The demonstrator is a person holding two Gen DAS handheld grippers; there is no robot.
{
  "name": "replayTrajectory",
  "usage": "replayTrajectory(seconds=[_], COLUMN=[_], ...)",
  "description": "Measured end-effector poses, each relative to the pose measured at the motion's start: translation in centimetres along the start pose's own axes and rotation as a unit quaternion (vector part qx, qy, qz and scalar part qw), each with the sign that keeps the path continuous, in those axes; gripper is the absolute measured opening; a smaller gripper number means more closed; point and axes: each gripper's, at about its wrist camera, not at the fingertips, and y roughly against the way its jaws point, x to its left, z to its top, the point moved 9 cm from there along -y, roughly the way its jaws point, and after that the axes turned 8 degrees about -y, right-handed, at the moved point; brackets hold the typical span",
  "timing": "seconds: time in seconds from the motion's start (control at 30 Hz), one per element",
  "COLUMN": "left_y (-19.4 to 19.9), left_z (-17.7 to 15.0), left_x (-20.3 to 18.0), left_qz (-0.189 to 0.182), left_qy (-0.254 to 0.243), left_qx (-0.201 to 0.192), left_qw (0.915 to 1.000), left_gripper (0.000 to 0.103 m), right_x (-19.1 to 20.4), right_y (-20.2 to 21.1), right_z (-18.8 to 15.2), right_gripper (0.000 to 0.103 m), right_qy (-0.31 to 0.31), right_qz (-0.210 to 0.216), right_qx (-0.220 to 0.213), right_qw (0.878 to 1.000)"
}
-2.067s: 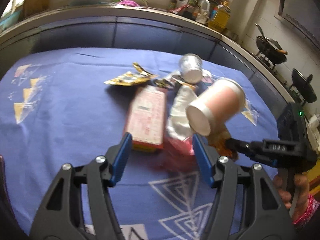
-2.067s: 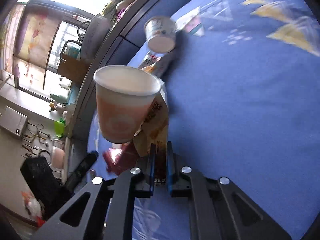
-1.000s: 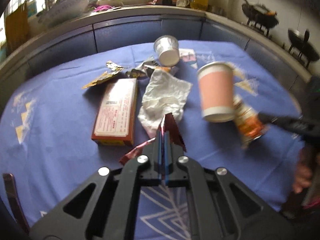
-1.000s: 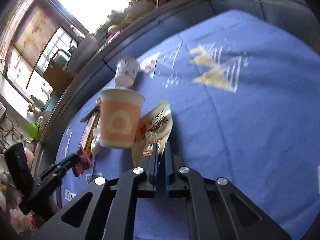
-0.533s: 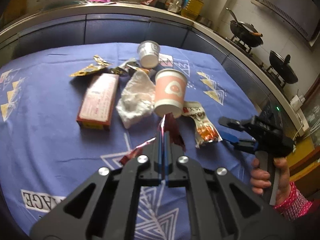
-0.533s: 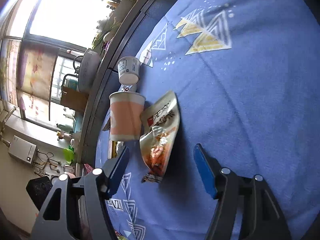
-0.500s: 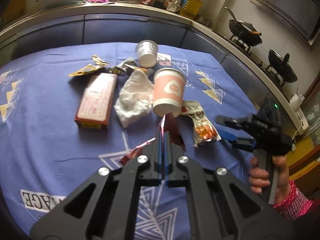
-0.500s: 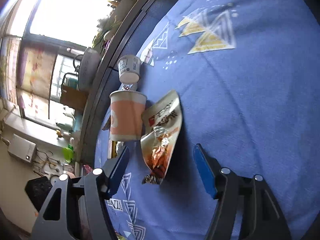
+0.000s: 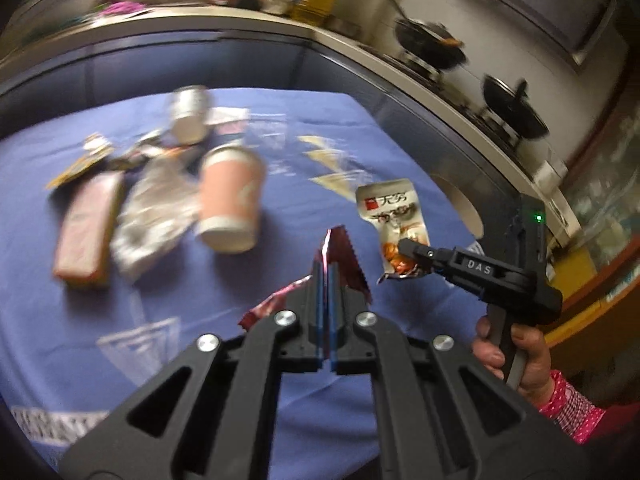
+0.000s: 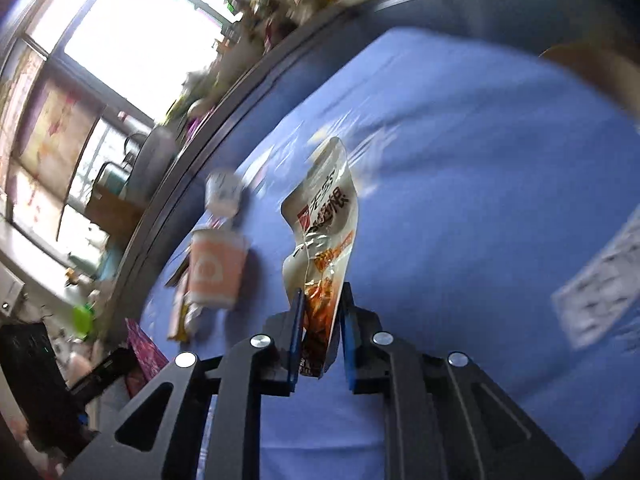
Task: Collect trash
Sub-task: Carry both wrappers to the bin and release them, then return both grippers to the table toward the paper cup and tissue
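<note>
My left gripper (image 9: 327, 268) is shut on a dark red foil wrapper (image 9: 345, 264) and holds it above the blue tablecloth (image 9: 168, 288). My right gripper (image 10: 320, 304) is shut on a white and orange snack pouch (image 10: 324, 236), lifted off the cloth; the pouch also shows in the left wrist view (image 9: 394, 216), held by the right gripper (image 9: 412, 254). A pink paper cup (image 9: 232, 204) stands upside down on the cloth. Beside it lie a crumpled white tissue (image 9: 152, 208), a flat red box (image 9: 86, 232), a small white cup on its side (image 9: 188, 120) and torn wrappers (image 9: 92, 156).
A dark counter edge (image 9: 360, 68) curves behind the table, with pans (image 9: 432, 48) on a stove at the right and bottles at the back. The table's right edge lies near the right hand (image 9: 516, 352). Both views are motion-blurred.
My right gripper has shut on the snack pouch and lifted it off the cloth. My left gripper, still shut on the red wrapper, has swung to the right.
</note>
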Motion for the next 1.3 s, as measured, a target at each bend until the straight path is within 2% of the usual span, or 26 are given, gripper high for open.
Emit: replayTrajectory(seconds=[0.2, 0.43, 0.53, 0.73, 0.77, 0.8, 0.83, 0.87, 0.9, 1.07, 1.2, 1.3], left_y=[-7.7, -19.0, -23.6, -31.0, -31.7, -32.7, -33.7, -34.1, -34.4, -31.8, -25.5, -20.0], left_z=[5.4, 12.6, 14.8, 16.6, 16.5, 16.3, 16.2, 16.2, 16.3, 17.4, 18.8, 18.2], left_x=[-8.0, -19.0, -22.9, -26.7, -26.7, -26.6, -26.4, -26.2, -25.9, -24.7, -24.2, -23.1], left_qz=[-0.058, -0.113, -0.126, -0.132, -0.127, -0.119, -0.103, -0.093, -0.085, -0.089, -0.107, -0.113], left_qy=[-0.070, -0.150, -0.174, -0.180, -0.180, -0.180, -0.180, -0.180, -0.179, -0.157, -0.157, -0.157], left_qx=[0.043, 0.083, 0.092, 0.107, 0.112, 0.120, 0.130, 0.132, 0.130, 0.105, 0.047, 0.008], left_qw=[0.9949, 0.9787, 0.9724, 0.9689, 0.9691, 0.9690, 0.9696, 0.9704, 0.9715, 0.9781, 0.9806, 0.9811], left_gripper=[0.001, 0.001, 0.001, 0.002, 0.007, 0.012, 0.021, 0.028, 0.029, 0.029, 0.029, 0.029], right_x=[-7.0, -16.7, -19.8, -24.5, -24.8, -25.3, -25.6, -25.8, -25.5, -23.7, -21.2, -18.5], right_y=[5.8, 11.4, 11.8, 10.9, 10.7, 10.8, 10.9, 10.9, 11.2, 13.3, 15.3, 16.1], right_z=[5.9, 14.1, 16.4, 18.6, 18.8, 18.9, 19.1, 19.2, 19.3, 19.6, 19.3, 18.6], right_gripper=[0.016, 0.016, 0.016, 0.017, 0.019, 0.030, 0.053, 0.063, 0.070, 0.070, 0.070, 0.070], right_qy=[-0.035, -0.075, -0.081, -0.106, -0.107, -0.107, -0.106, -0.106, -0.105, -0.097, -0.092, -0.083], right_qz=[-0.028, -0.087, -0.114, -0.131, -0.131, -0.131, -0.131, -0.133, -0.134, -0.117, -0.088, -0.060], right_qx=[-0.089, -0.184, -0.193, -0.178, -0.177, -0.180, -0.186, -0.194, -0.202, -0.236, -0.256, -0.261], right_qw=[0.995, 0.976, 0.971, 0.969, 0.970, 0.969, 0.968, 0.966, 0.965, 0.960, 0.958, 0.960])
